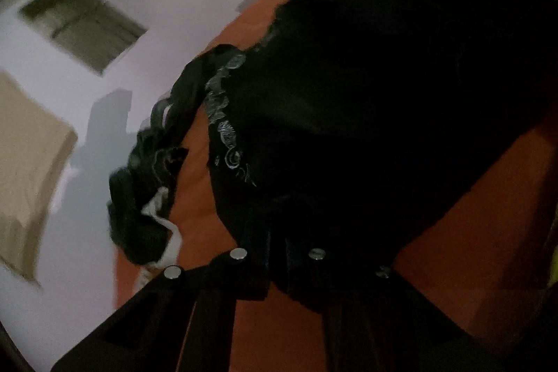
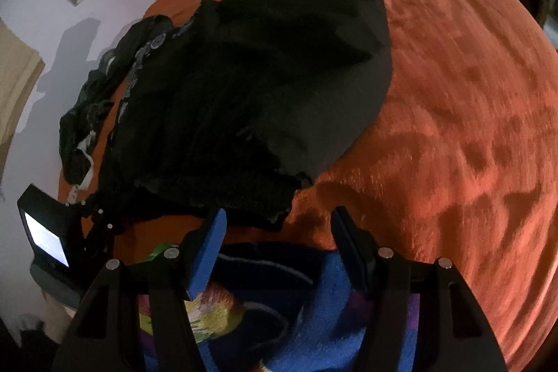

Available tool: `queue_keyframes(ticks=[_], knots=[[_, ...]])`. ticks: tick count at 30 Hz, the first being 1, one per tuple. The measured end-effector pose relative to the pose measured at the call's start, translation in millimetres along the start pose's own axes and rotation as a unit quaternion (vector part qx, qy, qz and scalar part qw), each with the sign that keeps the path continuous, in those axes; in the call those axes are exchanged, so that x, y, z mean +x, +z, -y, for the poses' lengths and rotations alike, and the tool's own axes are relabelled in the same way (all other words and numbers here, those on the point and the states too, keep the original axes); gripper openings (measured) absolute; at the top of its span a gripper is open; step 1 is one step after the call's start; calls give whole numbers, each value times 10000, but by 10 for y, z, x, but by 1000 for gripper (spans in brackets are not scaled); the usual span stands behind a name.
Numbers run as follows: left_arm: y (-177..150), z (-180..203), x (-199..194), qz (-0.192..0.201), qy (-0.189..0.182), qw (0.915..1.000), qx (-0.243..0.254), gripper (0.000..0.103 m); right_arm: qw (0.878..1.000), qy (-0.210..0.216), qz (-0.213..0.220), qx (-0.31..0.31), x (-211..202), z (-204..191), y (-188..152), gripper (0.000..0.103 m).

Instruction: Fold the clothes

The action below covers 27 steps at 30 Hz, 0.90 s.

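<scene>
Fabric fills the scene: a black, soft garment with pale swirl embroidery along one edge (image 2: pixel 237 86) lies spread and rumpled on an orange plush bed cover (image 2: pixel 470 93). At far left, beside the embroidered edge, a second crumpled dark garment with a white tag or lining (image 2: pixel 87 114) sits bunched near the cover's edge. The left gripper (image 1: pixel 275 253) sits at the near hem of the black garment, its jaws close together with cloth apparently pinched between them, though the dark blur makes this a judgement. To the right, the right gripper (image 2: pixel 279 229) hovers with blue-padded jaws spread wide and nothing between them, just off the garment's near right corner and above a blue pile blanket with coloured pattern (image 2: pixel 307 312).

The garment looks light, limp and likely to sag and slide over itself, so one pinch will not carry it flat. A hold at the free near corner or hem, opposite the left gripper's hold, should suit. Whether folds already exist in it cannot be told.
</scene>
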<state>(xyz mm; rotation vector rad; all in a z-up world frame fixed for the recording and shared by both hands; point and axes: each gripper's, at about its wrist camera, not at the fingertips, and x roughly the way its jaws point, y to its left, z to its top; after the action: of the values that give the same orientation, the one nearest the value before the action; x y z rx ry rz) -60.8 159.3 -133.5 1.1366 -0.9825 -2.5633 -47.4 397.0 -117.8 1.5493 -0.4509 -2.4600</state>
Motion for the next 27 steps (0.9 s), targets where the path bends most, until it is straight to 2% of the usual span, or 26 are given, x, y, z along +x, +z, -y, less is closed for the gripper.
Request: queue_keyframes(ticks=[2, 5, 7, 9, 11, 13, 15, 18, 20, 22, 27], knots=[[-25, -204, -13, 22, -208, 9979, -620, 5, 10000, -46, -9, 85, -20, 0, -9, 62], [-67, -527, -32, 47, -542, 9859, -1580, 5, 9997, -115, -24, 212, -51, 0, -22, 62], [-182, -719, 43, -144, -857, 9700, -2272, 5, 9996, -172, -33, 217, -74, -58, -36, 62], [-352, -850, 73, -308, -1138, 9487, -2933, 5, 9995, -270, -26, 155, -114, -144, -54, 62], [-545, -1015, 72, -343, -1281, 9206, -3673, 6, 9994, -346, 37, 24, -175, -256, -70, 62], [-773, -1154, 115, -427, -1469, 8841, -4415, 6, 9991, -393, 121, -66, -245, -359, -81, 62], [-1004, -1291, 161, -512, -1648, 8412, -5125, 6, 9989, -412, 192, -123, -311, -451, -84, 62], [-1370, -1346, 445, -1038, -2097, 7731, -5895, 6, 9988, -386, 269, -169, -400, -564, -76, 62], [-1487, -1338, 544, -1228, -2250, 7526, -6065, 6, 9983, -403, 315, -275, -450, -637, -83, 62], [-1431, -1319, 516, -1235, -2202, 7653, -5920, 6, 9977, -443, 341, -394, -482, -693, -80, 62], [-1232, -1275, 423, -1233, -1863, 8154, -5341, 8, 9968, -467, 321, -556, -481, -799, -95, 62]])
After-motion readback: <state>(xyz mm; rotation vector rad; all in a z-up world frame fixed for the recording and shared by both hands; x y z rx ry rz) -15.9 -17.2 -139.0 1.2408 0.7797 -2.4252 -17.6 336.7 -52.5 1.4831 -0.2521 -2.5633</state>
